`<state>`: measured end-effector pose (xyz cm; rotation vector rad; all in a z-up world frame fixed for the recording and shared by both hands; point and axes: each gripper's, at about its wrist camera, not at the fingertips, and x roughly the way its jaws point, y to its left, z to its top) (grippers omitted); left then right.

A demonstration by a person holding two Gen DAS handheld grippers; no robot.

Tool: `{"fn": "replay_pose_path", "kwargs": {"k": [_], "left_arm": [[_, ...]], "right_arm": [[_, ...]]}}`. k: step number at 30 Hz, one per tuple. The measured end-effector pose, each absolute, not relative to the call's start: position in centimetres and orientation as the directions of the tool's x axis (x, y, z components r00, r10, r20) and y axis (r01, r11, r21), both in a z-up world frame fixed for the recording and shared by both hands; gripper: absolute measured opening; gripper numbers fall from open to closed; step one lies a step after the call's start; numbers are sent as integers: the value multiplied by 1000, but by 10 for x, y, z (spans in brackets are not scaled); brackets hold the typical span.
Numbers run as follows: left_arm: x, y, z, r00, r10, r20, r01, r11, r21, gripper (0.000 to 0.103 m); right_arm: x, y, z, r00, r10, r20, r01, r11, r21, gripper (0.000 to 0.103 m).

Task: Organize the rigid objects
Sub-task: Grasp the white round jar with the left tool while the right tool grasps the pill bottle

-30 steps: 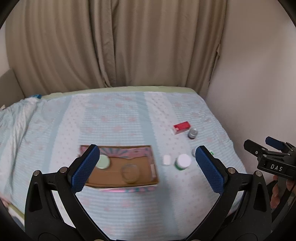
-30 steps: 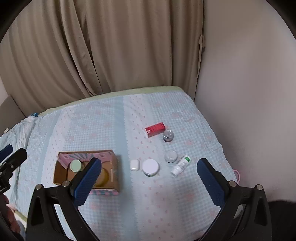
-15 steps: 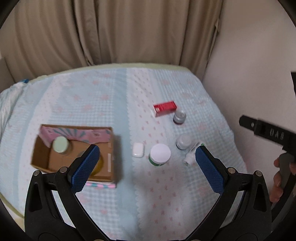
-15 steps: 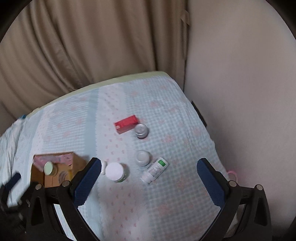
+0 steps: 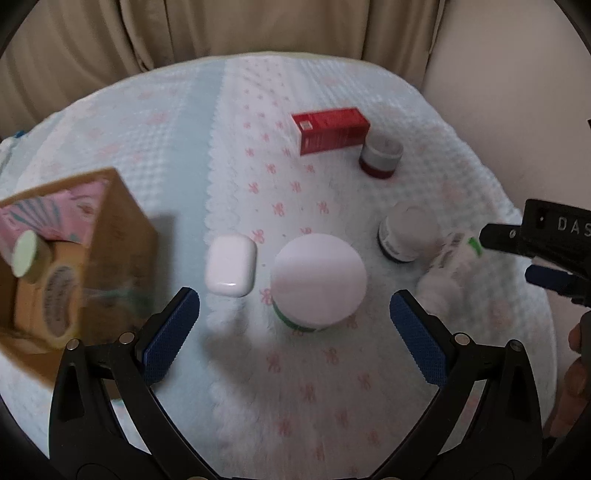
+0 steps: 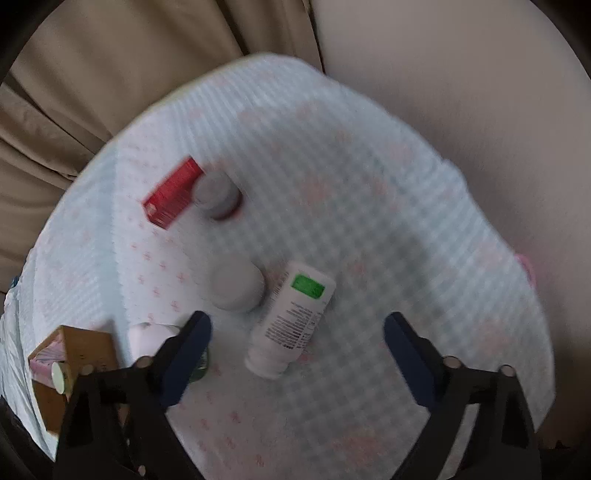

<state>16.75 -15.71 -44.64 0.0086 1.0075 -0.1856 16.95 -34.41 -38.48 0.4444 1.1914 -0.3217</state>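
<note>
Both sets of jaws stand apart with nothing between the pads. The right gripper (image 6: 297,328) has just been closing part-way and frames the tube (image 6: 291,319), which lies on its side on the bedspread (image 6: 388,206); no pad touches it. The left gripper (image 5: 295,314) is fully spread, with the big jar (image 5: 318,281) centred just ahead of its fingertips and not gripped.

Change and meaning: both grippers have dropped from a high overview to just above the loose items. Each is judged to be lining up its own pick, so the sorting step is at approach, not grasp.

Layout, largest first:
- The box (image 5: 74,254) sits at the left and already holds a green-lidded jar (image 5: 27,254) and another container.
- The big jar stands beside the white case (image 5: 231,265).
- The red carton (image 5: 330,130) lies at the far side, next to the dark-based jar (image 5: 380,155).
- The small jar (image 5: 406,232) stands just beside the tube.

Against the earlier frames, the items fill far more of each view, the box has slid to the left edge, and the curtain (image 5: 221,29) has shrunk to a strip. The items keep their places.
</note>
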Motion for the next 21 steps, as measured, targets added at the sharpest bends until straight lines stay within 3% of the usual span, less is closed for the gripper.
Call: {"fn": "replay_pose_path", "kwargs": {"k": [11,15,19,21], "left_arm": [[185,-180,-493,476,-185,-860,228,970,-82,87],[193,-184,-500,471,-187,-862,234,969,-82,82],[200,-184,-504,467,-162,-869,225,972,-61,69],[201,-182,-505,467,-175,-867,225,971,-74,69]], "right_arm": [[193,-345,-448,266,39,-963,520,835,178,71],[203,-341,-458,244,37,-969,522,837,164,59],[203,-340,-468,238,56,-970,552,813,183,56],[203,-340,-468,246,58,-968,560,806,190,55]]}}
